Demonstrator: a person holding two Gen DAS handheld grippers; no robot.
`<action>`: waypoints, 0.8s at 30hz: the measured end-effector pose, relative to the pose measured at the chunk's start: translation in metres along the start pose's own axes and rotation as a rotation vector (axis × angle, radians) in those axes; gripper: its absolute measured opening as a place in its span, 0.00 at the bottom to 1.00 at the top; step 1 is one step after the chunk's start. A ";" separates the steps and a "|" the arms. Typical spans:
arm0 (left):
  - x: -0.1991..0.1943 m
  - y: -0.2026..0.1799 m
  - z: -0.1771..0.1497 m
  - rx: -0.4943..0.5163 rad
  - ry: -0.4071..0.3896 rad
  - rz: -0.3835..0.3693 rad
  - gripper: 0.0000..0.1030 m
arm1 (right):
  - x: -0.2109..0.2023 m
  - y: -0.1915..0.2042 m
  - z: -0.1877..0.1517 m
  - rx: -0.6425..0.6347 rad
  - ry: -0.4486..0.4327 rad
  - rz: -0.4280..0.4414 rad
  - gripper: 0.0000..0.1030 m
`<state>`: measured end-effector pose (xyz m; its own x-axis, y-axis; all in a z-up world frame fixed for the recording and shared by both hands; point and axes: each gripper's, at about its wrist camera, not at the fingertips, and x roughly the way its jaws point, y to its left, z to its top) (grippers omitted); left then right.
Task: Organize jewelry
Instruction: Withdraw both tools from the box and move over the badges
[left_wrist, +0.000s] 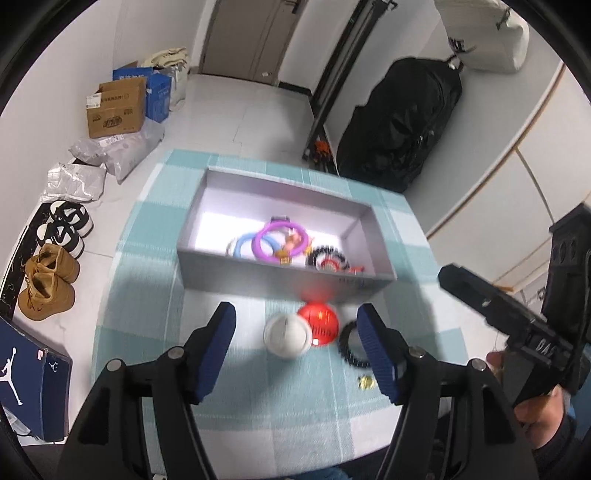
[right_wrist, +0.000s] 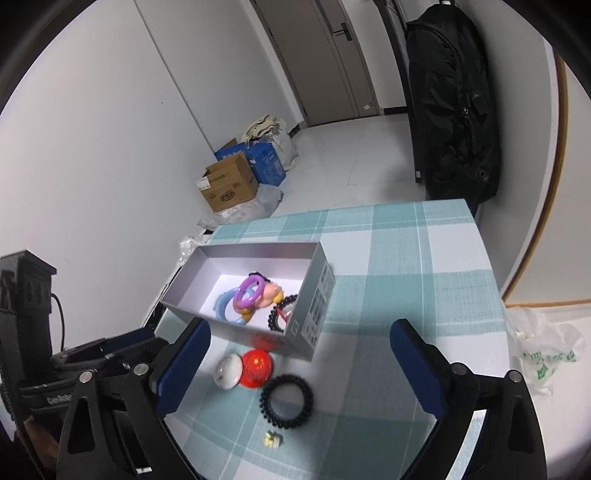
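The left gripper (left_wrist: 297, 345) is wide open and holds nothing. The white badge (left_wrist: 287, 336) and red badge (left_wrist: 320, 323) lie touching, right between its jaws, just near the box (left_wrist: 280, 275). The black ring (right_wrist: 286, 401) lies flat to the right, between the wide, empty jaws of the right gripper (right_wrist: 299, 365). A tiny gold charm (right_wrist: 272, 439) sits nearest. The left one looks closer to the 2 round badges.

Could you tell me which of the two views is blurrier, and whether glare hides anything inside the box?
Left wrist view: motion-smeared, the red badge and white badge soft-edged; bright glare washes out the box floor. Right wrist view: sharp, black hair tie crisp, only mild brightness on the box floor, bracelets readable. Both show fisheye bending at edges.
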<state>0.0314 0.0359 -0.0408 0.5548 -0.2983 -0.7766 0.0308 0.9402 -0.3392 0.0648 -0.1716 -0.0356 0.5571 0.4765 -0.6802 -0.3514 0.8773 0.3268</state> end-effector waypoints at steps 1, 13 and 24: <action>0.001 0.000 -0.002 0.010 0.010 -0.002 0.62 | -0.001 0.000 -0.002 0.000 0.005 0.001 0.97; 0.025 -0.001 -0.017 0.086 0.138 0.080 0.65 | 0.000 0.007 -0.017 -0.035 0.079 0.028 0.97; 0.043 -0.009 -0.019 0.140 0.201 0.150 0.65 | 0.007 -0.010 -0.023 0.005 0.149 -0.001 0.97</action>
<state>0.0393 0.0111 -0.0813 0.3867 -0.1676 -0.9069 0.0826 0.9857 -0.1470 0.0550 -0.1780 -0.0585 0.4398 0.4618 -0.7703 -0.3464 0.8785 0.3290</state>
